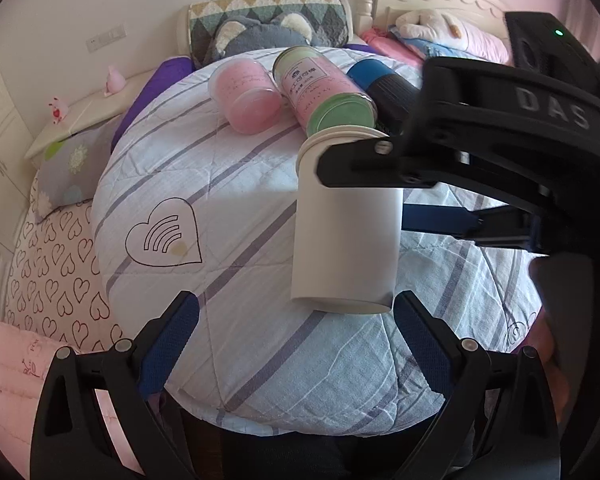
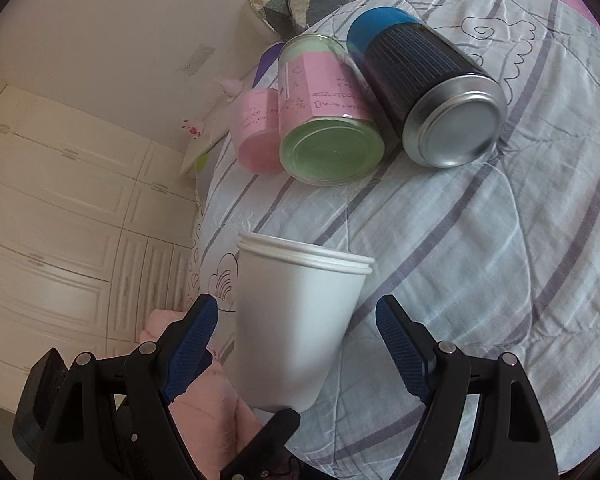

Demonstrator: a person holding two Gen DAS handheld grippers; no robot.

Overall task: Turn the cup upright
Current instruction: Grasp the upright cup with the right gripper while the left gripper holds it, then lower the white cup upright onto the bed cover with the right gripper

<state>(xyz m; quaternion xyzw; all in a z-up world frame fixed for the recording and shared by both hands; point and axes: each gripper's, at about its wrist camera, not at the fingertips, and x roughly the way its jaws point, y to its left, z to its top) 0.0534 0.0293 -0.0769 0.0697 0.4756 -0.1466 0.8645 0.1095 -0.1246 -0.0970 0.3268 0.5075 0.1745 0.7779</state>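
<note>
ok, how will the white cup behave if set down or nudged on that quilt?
White cup looks thin-walled, so probably light and crushable under a hard squeeze. Tall, narrower at its base: on that soft wrinkled quilt it likely tips easily.

The cup (image 1: 346, 224) in the frame's middle is plain white. Behind it, the left jar (image 1: 246, 96) is pink, the middle jar (image 1: 324, 88) green with a pink label, the can (image 2: 428, 92) dark with a blue top. The quilt (image 1: 228, 184) is pale blue-white with grey-purple stripes.
</note>
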